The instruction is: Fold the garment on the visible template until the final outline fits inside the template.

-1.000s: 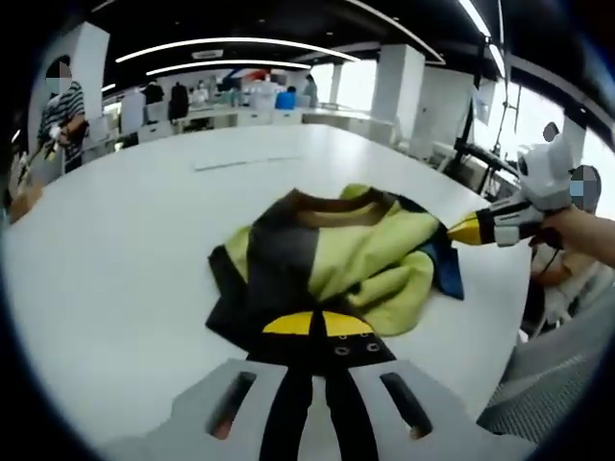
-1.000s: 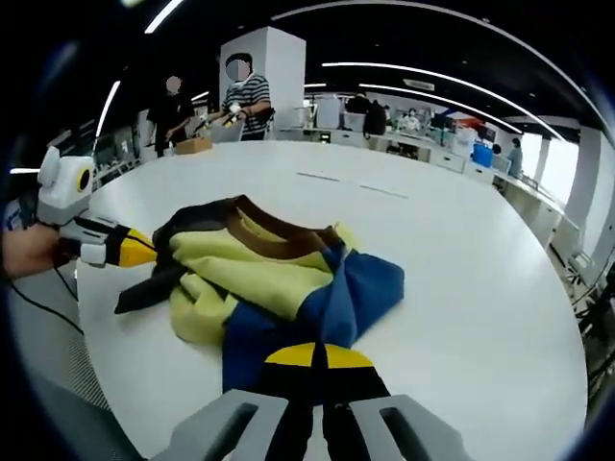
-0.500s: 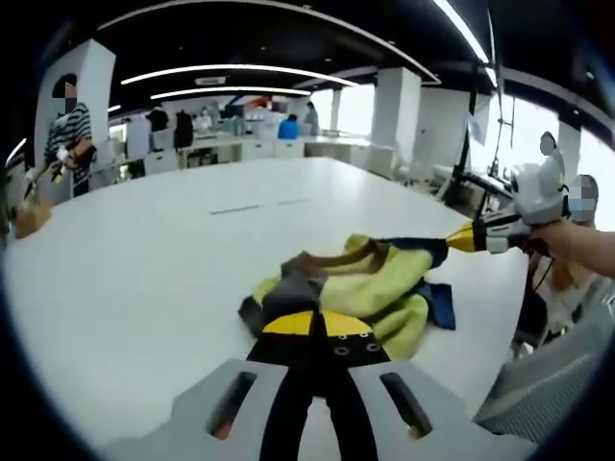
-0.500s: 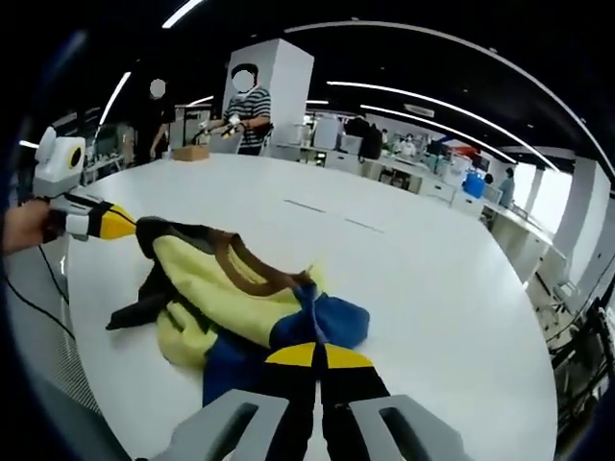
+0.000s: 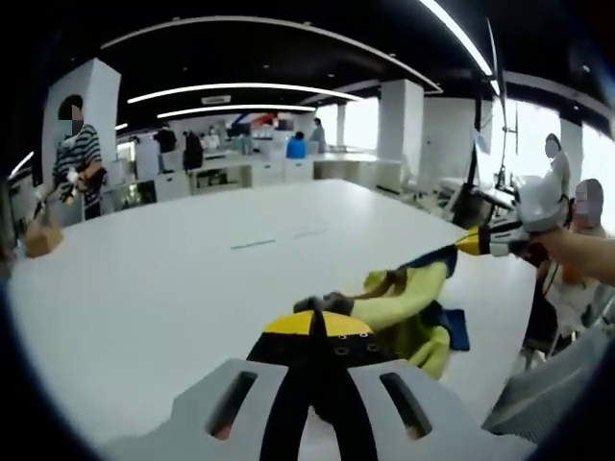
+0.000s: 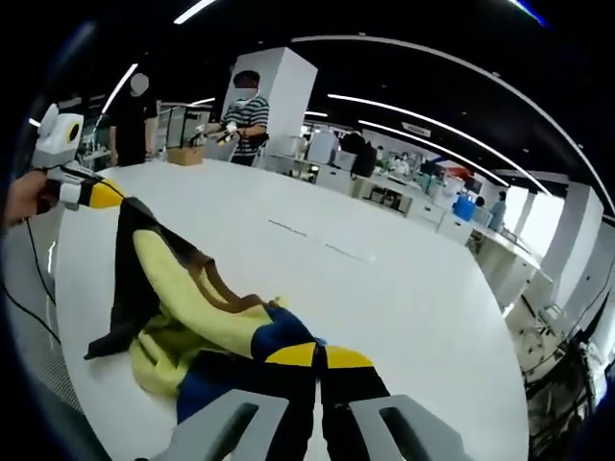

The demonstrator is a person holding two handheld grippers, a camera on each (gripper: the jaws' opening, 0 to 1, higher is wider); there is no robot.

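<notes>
- In the left gripper view, the left claw [image 5: 312, 331] is rising from the bottom edge with its yellow-tipped jaws pressed together on a dark fold of the garment [image 5: 408, 303].
- In the right gripper view, the right claw [image 6: 312, 360] is likewise pinching the garment [image 6: 183, 307], its jaws closing on the blue part of the cloth.
- The garment is hanging stretched between the two claws, with yellow, black, blue and brown panels showing; its lower folds are sagging toward the white worktop [image 5: 173, 279], and whether they are touching it cannot be told.
- In the left gripper view, the right claw [image 5: 471, 242] is entering from the right, held in a person's hand [image 5: 562, 252], with a corner of blue cloth drawn tight to its tip.
- In the right gripper view, the left claw [image 6: 104, 195] is entering from the left, held by a hand [image 6: 19, 197], with the black edge of the garment running down from its tip.
- The white worktop [image 6: 384, 288] is extending well beyond the garment; a thin line mark [image 6: 312, 238] is lying on it farther out.
- At the far edge, a person in a striped top [image 6: 245, 113] is standing beside a cardboard box [image 6: 184, 154].
- Behind them, white pillars [image 5: 399, 115] and ceiling light strips [image 5: 250, 91] are showing.
</notes>
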